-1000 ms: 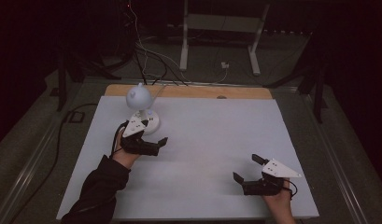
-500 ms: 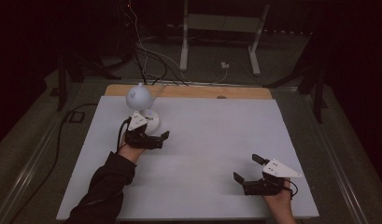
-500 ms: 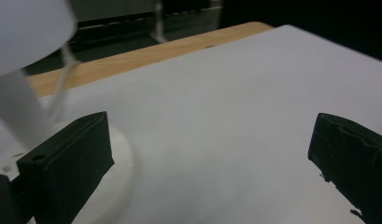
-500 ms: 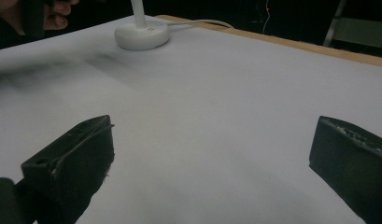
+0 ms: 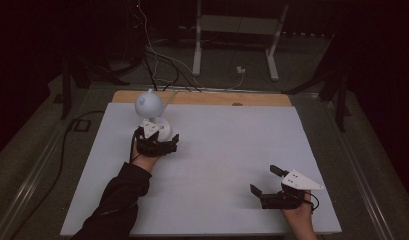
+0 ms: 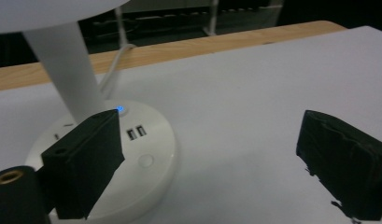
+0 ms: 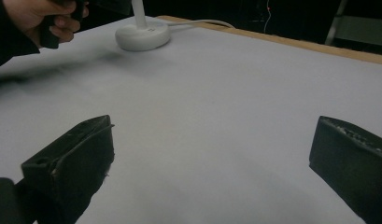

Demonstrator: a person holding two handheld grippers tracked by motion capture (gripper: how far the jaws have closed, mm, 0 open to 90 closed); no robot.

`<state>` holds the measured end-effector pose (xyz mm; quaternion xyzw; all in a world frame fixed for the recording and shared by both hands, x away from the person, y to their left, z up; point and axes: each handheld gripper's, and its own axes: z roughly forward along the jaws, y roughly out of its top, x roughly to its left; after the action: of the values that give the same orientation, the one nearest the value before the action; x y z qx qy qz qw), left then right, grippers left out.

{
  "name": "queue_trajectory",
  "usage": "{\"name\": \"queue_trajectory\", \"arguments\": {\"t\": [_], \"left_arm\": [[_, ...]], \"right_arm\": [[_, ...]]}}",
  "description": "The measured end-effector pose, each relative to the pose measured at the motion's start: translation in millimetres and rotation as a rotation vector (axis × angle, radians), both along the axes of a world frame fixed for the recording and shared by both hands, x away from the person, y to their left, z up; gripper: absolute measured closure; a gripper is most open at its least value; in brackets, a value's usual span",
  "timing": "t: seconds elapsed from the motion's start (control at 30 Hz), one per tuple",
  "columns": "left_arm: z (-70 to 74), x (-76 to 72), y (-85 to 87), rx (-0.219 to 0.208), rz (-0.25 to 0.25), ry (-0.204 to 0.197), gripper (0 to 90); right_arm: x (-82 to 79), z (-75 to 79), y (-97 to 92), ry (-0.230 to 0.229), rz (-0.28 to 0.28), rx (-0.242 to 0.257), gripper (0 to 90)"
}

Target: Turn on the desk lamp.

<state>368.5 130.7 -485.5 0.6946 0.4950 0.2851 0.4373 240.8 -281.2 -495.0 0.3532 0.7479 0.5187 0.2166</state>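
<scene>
A small white desk lamp with a round base and globe-shaped head (image 5: pixel 153 117) stands on the flat white table surface (image 5: pixel 232 160), near its far-left corner, just short of the bare wooden strip (image 5: pixel 202 98) along the far edge. The lamp's white cord (image 7: pixel 198 22) runs off over that strip.

The left gripper (image 5: pixel 159 145) sits directly in front of the lamp base. Its jaws are spread wide; one jaw overlaps the base rim in the left gripper view, the other stands well clear over bare surface. A blue indicator light (image 6: pixel 120 110) glows on the base.

The right gripper (image 5: pixel 272 182) rests well apart from the lamp, near the front-right corner of the surface, jaws spread, nothing between them. Bare white surface lies between the right gripper and the lamp.
</scene>
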Motion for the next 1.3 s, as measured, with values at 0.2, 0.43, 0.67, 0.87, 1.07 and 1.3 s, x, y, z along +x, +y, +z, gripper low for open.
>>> {"name": "queue_trajectory", "arguments": {"t": [0.2,0.43,0.67,0.87,1.07,1.3], "left_arm": [[-5.8,-0.1,-4.4,0.024,0.124,-0.036,20.6],[-7.8,2.3,-3.0,0.025,0.155,-0.050,43.3],[-13.1,5.1,2.2,0.080,0.129,-0.072,68.5],[-22.2,9.9,9.3,0.082,0.095,-0.058,79.2],[-26.9,15.7,14.9,0.084,0.065,-0.044,88.3],[-35.3,21.8,17.5,0.089,0.040,-0.051,90.0]], "right_arm": [[-0.2,0.3,0.0,-0.003,0.003,-0.001,0.0],[0.0,0.7,-1.9,-0.005,-0.002,0.002,0.0],[0.2,0.5,-1.9,0.003,-0.001,0.012,0.0],[0.1,0.3,-1.4,0.004,0.004,0.012,0.0],[0.7,0.0,-2.2,0.009,0.005,0.021,0.0],[0.5,-0.1,-2.3,0.009,0.005,0.019,0.0]]}}
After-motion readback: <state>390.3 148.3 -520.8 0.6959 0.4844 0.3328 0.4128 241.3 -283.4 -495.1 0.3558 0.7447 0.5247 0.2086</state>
